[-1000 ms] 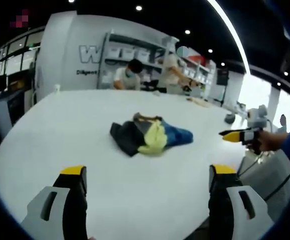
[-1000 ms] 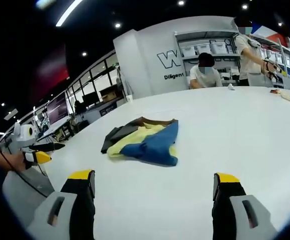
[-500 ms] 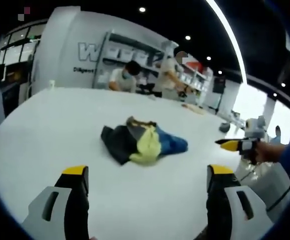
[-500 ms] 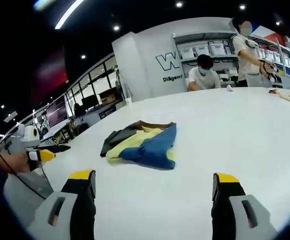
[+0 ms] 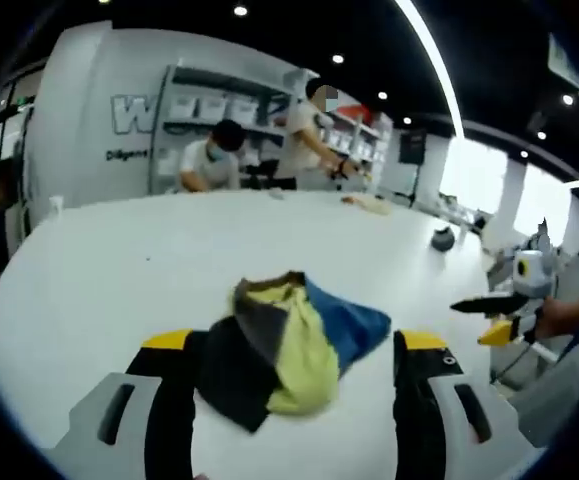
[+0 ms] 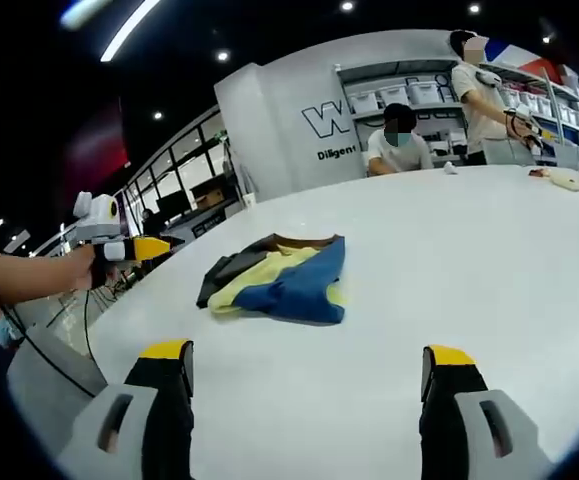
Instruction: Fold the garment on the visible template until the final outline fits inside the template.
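Garment (image 5: 289, 345) on table (image 5: 119, 250), between left gripper's (image 5: 294, 400) fingers (image 5: 174, 400)

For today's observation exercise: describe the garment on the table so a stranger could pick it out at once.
Start from the big white table. Near its middle lies the garment, a crumpled heap, apart from the small pale items at the far edge by the two people. It is the only multicoloured thing there: blue, yellow and dark grey patches bunched together.
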Demonstrator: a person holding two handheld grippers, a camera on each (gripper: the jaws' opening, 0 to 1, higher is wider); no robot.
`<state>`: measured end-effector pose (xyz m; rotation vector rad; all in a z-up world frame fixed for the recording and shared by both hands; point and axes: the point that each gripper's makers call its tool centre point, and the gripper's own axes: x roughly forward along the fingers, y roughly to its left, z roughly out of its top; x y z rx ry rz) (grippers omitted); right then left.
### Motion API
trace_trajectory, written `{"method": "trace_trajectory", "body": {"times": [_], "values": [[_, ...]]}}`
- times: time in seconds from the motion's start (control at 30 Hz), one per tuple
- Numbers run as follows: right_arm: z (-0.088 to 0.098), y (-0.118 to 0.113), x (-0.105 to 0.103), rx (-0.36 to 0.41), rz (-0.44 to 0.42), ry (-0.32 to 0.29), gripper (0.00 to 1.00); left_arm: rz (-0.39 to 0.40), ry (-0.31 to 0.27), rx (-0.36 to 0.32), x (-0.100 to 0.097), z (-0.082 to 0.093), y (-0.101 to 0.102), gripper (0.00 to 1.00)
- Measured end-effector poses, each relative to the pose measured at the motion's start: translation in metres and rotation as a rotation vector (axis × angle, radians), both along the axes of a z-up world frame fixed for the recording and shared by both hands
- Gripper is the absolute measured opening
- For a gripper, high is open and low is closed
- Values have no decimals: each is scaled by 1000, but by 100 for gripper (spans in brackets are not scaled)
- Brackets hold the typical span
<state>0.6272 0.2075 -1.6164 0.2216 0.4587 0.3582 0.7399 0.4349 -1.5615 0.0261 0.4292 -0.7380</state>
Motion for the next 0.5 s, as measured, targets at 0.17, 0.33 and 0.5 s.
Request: {"method": "trace_trajectory", "body": {"times": [0.17, 0.33, 0.5], "values": [[2, -8, 4, 1, -21, -3, 94, -13, 21, 3, 30, -7, -21, 74], [4, -16, 10, 11, -45, -7, 92, 18, 44, 50, 59, -23, -25, 62], [-1, -16, 13, 13, -45, 12, 92, 53, 64, 56, 84, -31, -26, 58]]}}
